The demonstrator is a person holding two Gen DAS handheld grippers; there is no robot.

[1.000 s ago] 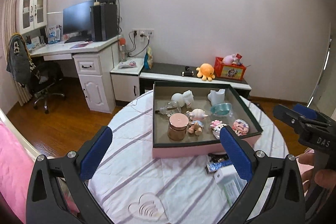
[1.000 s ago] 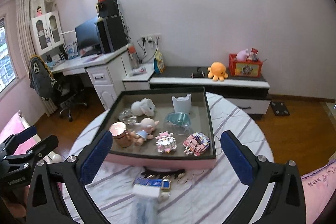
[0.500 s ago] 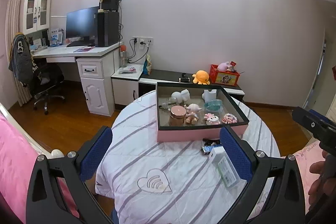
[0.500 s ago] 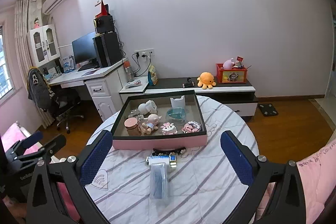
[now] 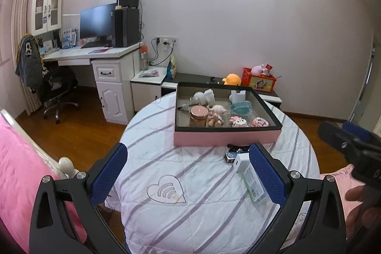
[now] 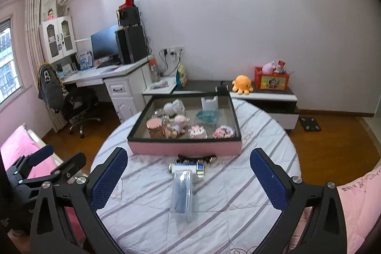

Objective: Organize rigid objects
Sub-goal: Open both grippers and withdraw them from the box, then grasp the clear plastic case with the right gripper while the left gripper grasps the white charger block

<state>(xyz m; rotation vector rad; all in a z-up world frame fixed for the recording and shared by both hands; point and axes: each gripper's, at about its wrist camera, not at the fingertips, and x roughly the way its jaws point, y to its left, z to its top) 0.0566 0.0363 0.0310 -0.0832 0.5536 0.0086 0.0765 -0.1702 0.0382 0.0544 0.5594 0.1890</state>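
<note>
Bedroom scene: round table [image 6: 250, 182] under a white striped quilt, desk with monitor [image 6: 104, 44] at 10 o'clock, low cabinet with an orange octopus plush [image 6: 242, 84] at 1 o'clock. Pink tray [image 6: 184, 146] with a dark rim sits at the table's far half, 12 o'clock from both cameras. Inside it: copper-lid jar [image 6: 154, 127] near-left, small doll [image 6: 176, 126] just beside it, two pink brick figures [image 6: 197, 132] along the near wall, teal dish [image 6: 207, 115] and white holder [image 6: 209, 102] toward the back, white figurine [image 6: 173, 107] back-left.

Outside the tray, just off its near wall: black hair clip [image 6: 197, 157], small blue-and-white item [image 6: 188, 167], then a clear plastic box [image 6: 182, 194] lying flat, pointing toward 6 o'clock.

Left gripper [image 5: 188, 173] jaws spread wide, nothing between them, hovering off the near table edge. Right gripper [image 6: 188, 177] likewise spread and empty, clear box centred in the gap but well below. Each gripper shows at the other view's edge.
</note>
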